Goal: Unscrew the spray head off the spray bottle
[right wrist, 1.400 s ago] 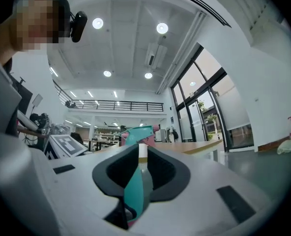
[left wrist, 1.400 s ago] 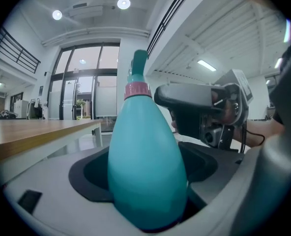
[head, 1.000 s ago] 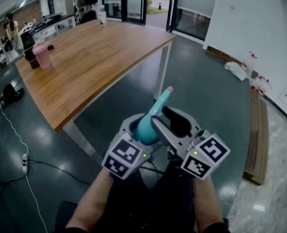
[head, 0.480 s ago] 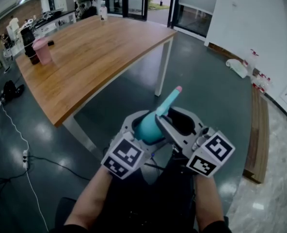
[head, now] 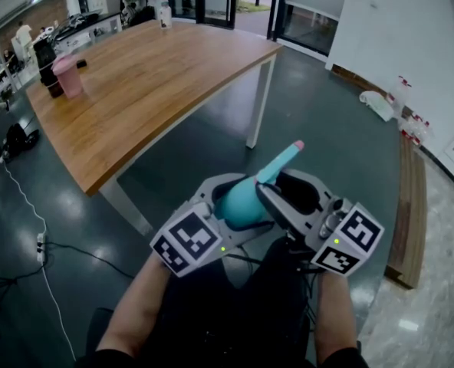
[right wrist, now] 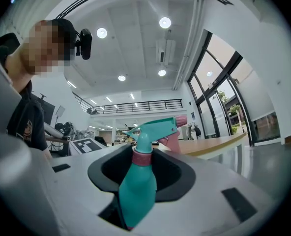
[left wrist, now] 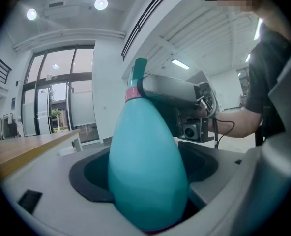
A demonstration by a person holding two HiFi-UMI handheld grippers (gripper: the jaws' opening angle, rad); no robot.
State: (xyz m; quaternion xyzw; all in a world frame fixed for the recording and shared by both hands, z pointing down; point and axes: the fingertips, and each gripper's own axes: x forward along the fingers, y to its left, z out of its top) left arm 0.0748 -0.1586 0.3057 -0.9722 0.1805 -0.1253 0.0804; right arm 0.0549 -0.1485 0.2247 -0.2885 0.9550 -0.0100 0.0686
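A teal spray bottle point(head: 241, 199) points up and away from me, its spray head point(head: 279, 165) ending in a pink nozzle tip. My left gripper point(head: 231, 192) is shut on the bottle's fat body point(left wrist: 145, 171). My right gripper point(head: 285, 195) has just been closing; it crosses from the right and is now shut at the pink collar point(right wrist: 143, 157) under the spray head point(right wrist: 155, 129). In the left gripper view the right gripper's grey jaw point(left wrist: 172, 88) clamps the neck just above the collar point(left wrist: 132, 93). Both marker cubes face me.
A long wooden table point(head: 135, 83) stands ahead on the left with a pink cup point(head: 67, 75) and a dark container beside it. A cable and power strip point(head: 39, 253) lie on the dark floor at left. A low wooden bench point(head: 407, 213) runs along the right wall.
Bottle and both grippers have drifted to the right in the head view, and the nozzle leans further right. The left marker cube has rolled and slid down-left.
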